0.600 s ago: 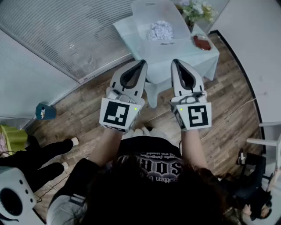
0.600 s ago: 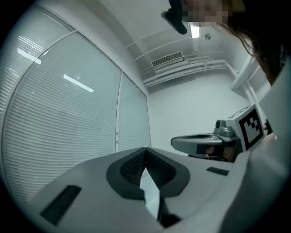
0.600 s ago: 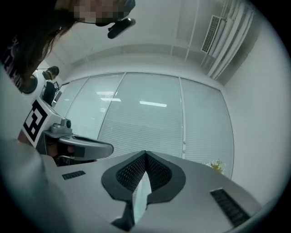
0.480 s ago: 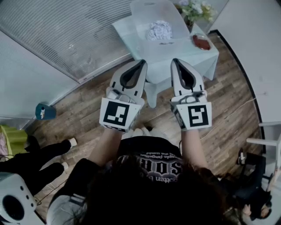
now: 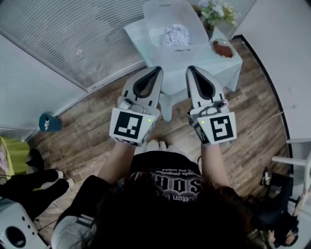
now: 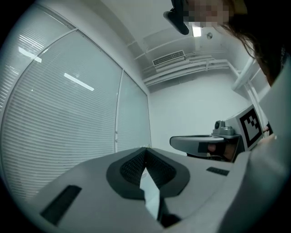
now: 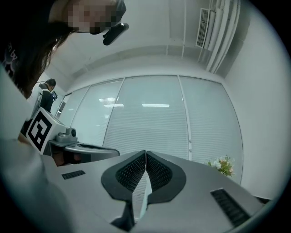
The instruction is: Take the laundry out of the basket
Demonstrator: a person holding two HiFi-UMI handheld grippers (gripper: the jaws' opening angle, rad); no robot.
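Observation:
A clear plastic basket (image 5: 156, 19) stands on a small table with a pale cloth (image 5: 221, 63), far ahead in the head view. Inside it lies a crumpled white-grey piece of laundry (image 5: 175, 35). I hold my left gripper (image 5: 157, 68) and right gripper (image 5: 190, 68) side by side at chest height, short of the table and pointing toward it. Both are shut with nothing between the jaws; the left gripper (image 6: 145, 150) and the right gripper (image 7: 145, 153) show pads meeting at the tips. Neither touches the basket.
A red-brown object (image 5: 223, 47) and a flower bouquet (image 5: 217, 11) share the table with the basket. A blind-covered glass wall (image 5: 73, 39) runs along the left. A small teal object (image 5: 48, 122) lies on the wooden floor, and a person's dark legs (image 5: 34, 182) are at lower left.
Both grippers stay shut and nearly still; the right one has shifted slightly left. The dark legs at lower left have moved down and left.

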